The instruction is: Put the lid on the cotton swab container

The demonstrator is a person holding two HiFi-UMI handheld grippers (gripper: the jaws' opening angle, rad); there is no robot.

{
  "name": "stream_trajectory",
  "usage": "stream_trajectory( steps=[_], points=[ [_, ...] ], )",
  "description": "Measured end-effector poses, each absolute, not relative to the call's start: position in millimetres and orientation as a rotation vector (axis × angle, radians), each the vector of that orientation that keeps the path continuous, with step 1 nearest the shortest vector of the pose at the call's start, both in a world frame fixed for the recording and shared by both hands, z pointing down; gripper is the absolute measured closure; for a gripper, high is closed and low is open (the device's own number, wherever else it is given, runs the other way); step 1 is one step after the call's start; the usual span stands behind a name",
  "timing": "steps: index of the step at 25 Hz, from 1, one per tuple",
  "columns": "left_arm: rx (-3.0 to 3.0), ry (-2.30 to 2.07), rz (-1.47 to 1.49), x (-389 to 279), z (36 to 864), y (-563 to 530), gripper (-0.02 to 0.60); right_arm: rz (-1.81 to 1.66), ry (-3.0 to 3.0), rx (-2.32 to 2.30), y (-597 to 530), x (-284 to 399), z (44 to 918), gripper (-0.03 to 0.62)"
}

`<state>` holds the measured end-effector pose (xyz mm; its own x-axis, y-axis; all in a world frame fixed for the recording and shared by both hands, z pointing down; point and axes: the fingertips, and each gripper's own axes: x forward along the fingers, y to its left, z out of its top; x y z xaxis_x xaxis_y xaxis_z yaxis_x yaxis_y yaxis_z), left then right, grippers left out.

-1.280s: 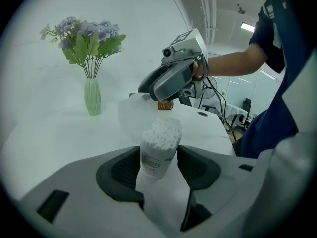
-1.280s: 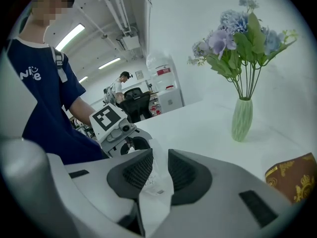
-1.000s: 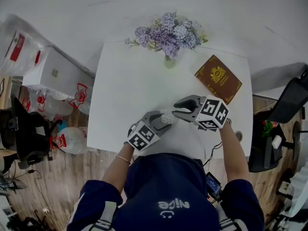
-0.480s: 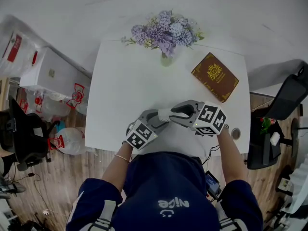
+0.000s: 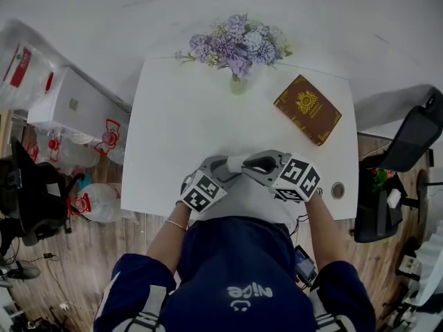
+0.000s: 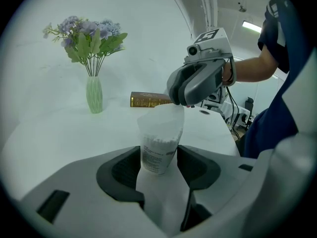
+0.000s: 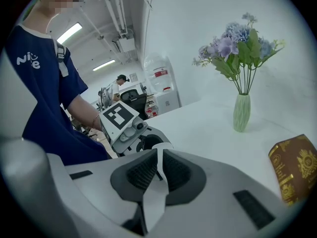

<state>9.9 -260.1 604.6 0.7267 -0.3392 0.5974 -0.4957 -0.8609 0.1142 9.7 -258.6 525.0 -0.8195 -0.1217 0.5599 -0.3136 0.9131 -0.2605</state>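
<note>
**Container clamped on the left, right jaws closed at the lid**

The left hand-held gripper (image 6: 159,168) is clamped on the translucent white plastic cotton swab container (image 6: 159,145). Both dark pads press its sides, and the container stands upright between them, with the packed white swabs showing through the wall. A translucent white lid (image 6: 164,117) sits on top of the container; whether it is pushed fully home cannot be told.

The tips of the right hand-held gripper (image 6: 180,100) are at the lid's upper edge, reaching it from the far side. Its jaws have just been closing and now stand all but together. In the right gripper view only a thin white line shows between the pads, and it cannot be told whether that line is the lid's rim.

In the head view, the two grippers meet above the near edge of the white counter (image 5: 180,116), close to the person's body. Well apart from them, at the far edge, stands a pale green ribbed vase (image 5: 237,86) of purple and white flowers. A brown book with gold ornament (image 5: 308,109) lies flat to its right.
</note>
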Motion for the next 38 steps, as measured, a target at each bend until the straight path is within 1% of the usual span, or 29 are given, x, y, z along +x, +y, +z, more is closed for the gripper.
stream_trajectory(
  steps=[12,17,22,30,33,38],
  points=[
    [2.665,-0.656,0.850,10.1,605.9,-259.5,0.333,0.457,-2.498,0.441,-252.9,10.6,535.8,0.530],
    [2.666,-0.655,0.851,9.7,605.8,-259.3,0.333,0.399,-2.467,0.491,-252.0,8.9,535.5,0.530],
    [2.662,-0.654,0.850,9.4,606.6,-260.5,0.333,0.244,-2.399,0.528,-251.9,7.3,539.0,0.533],
    [2.663,-0.720,0.820,8.0,602.4,-258.0,0.330,0.358,-2.477,0.680,-250.5,9.3,534.0,0.531],
    [2.659,-0.752,0.765,0.4,593.5,-256.0,0.330,0.364,-2.521,0.792,-252.1,13.2,522.9,0.531],
    [2.664,-0.853,0.676,-26.2,572.5,-250.8,0.330,0.364,-2.547,1.120,-254.6,36.7,502.7,0.531]
  ],
)
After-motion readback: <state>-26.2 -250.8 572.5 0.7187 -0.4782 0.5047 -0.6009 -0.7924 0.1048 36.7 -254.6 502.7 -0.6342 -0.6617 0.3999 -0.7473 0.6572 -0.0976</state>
